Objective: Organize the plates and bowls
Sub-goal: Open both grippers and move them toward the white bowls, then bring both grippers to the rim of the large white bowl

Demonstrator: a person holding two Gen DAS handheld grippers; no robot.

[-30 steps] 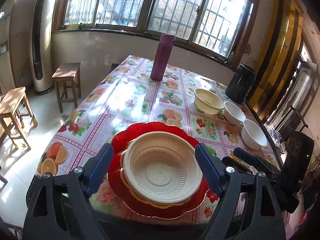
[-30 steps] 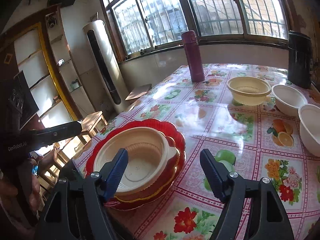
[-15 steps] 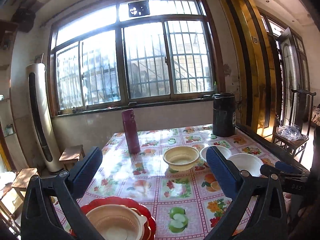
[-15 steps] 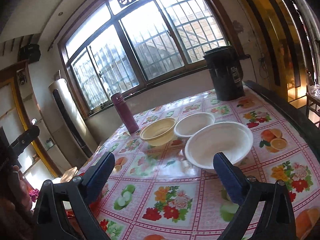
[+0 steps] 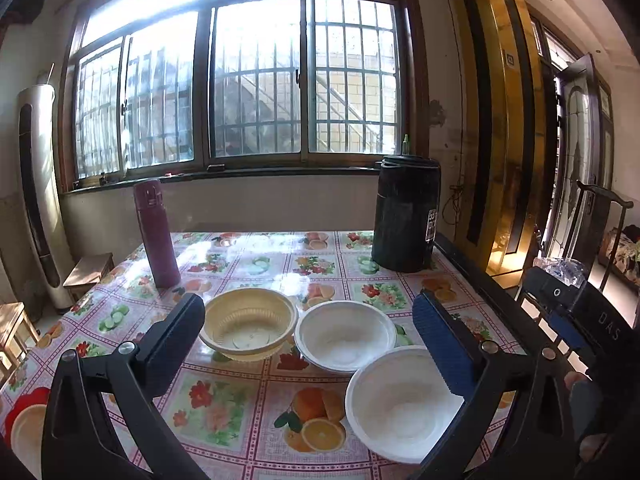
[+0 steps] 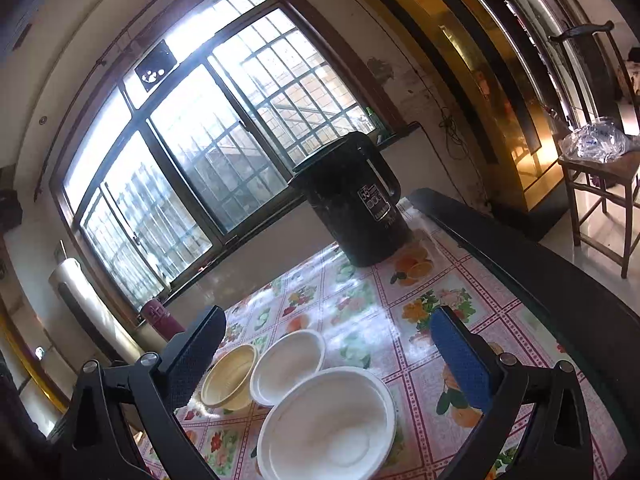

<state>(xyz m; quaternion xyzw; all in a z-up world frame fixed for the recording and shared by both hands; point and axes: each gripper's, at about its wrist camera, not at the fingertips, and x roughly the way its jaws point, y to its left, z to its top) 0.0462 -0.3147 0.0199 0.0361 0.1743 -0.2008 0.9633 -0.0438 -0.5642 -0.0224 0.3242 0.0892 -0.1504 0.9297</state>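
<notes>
The left gripper (image 5: 308, 320) hangs over the table (image 5: 224, 420) with its jaws spread wide and nothing between the pads. Ahead of it sit three bowls in a loose row: a yellow bowl (image 5: 249, 323) just beyond its left finger, a white bowl (image 5: 345, 335) straight ahead, and a nearer white bowl (image 5: 402, 402) low toward its right finger, which covers part of that bowl's rim. At the bottom left edge, behind the left finger, a red plate (image 5: 18, 404) with something pale on it is cut off by the frame, so its contents are hard to tell.

The right gripper (image 6: 326, 344) is likewise released and empty, its view tilted. The nearer white bowl (image 6: 328, 424) lies just below its open jaws, with the second white bowl (image 6: 287, 366) and the yellow bowl (image 6: 229, 376) beyond, toward its left finger, which hides part of the yellow one. A black jug (image 6: 354, 204) stands farther ahead; a maroon flask (image 6: 160, 318) is half hidden behind the left finger.
</notes>
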